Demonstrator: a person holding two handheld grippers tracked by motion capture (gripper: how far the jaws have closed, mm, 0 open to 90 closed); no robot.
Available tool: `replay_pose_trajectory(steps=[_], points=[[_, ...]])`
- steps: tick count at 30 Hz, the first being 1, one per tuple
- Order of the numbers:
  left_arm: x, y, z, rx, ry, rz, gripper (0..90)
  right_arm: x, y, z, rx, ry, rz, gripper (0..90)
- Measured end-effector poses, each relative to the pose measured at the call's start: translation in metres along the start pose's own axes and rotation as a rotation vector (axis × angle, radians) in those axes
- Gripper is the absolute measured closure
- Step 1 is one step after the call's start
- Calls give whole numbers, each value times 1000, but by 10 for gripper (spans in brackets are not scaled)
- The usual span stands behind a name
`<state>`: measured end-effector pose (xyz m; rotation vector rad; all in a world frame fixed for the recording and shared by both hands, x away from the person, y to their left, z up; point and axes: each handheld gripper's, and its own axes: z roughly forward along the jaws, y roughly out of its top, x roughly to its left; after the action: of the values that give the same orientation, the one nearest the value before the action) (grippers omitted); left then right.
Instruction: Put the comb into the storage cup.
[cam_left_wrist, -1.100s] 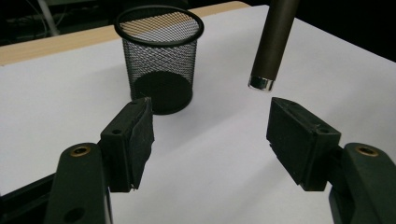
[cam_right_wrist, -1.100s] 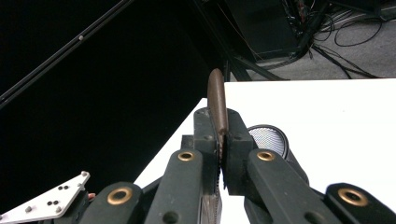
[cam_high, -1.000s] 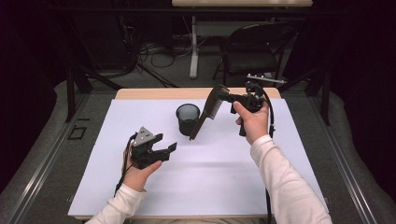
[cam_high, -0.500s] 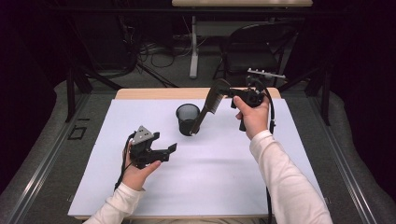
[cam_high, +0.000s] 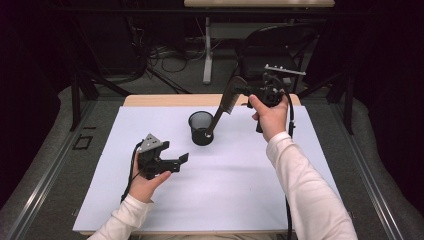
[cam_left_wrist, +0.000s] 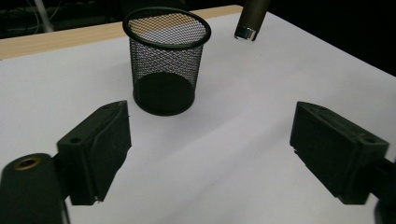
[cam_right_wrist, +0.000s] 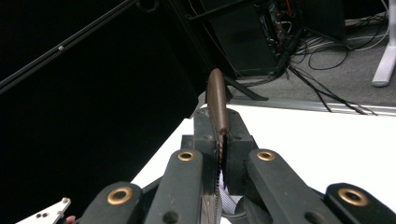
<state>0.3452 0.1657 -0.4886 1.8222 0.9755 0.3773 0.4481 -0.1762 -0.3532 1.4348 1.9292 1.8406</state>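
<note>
Black wire mesh forms the pen cup (cam_high: 201, 128), upright near the far middle of the white table (cam_high: 240, 190). The right gripper (cam_high: 246, 91), jaws closed, clamps a brown hairbrush (cam_high: 223, 109) by its bristle head, handle slanting down with its tip just outside the cup's rim. The brush looks light and rigid; the smooth handle could slip. The left gripper (cam_high: 181, 158) hovers wide open, empty.

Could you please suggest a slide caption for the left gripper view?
Open left gripper facing a black mesh cup on the white table, a brush handle tip hanging beside its rim.
</note>
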Motion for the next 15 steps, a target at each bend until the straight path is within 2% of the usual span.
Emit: replay_pose_trajectory(steps=[15], points=[[2, 1, -3, 1, 0, -5, 116, 1, 14, 11, -33, -42, -14, 868]])
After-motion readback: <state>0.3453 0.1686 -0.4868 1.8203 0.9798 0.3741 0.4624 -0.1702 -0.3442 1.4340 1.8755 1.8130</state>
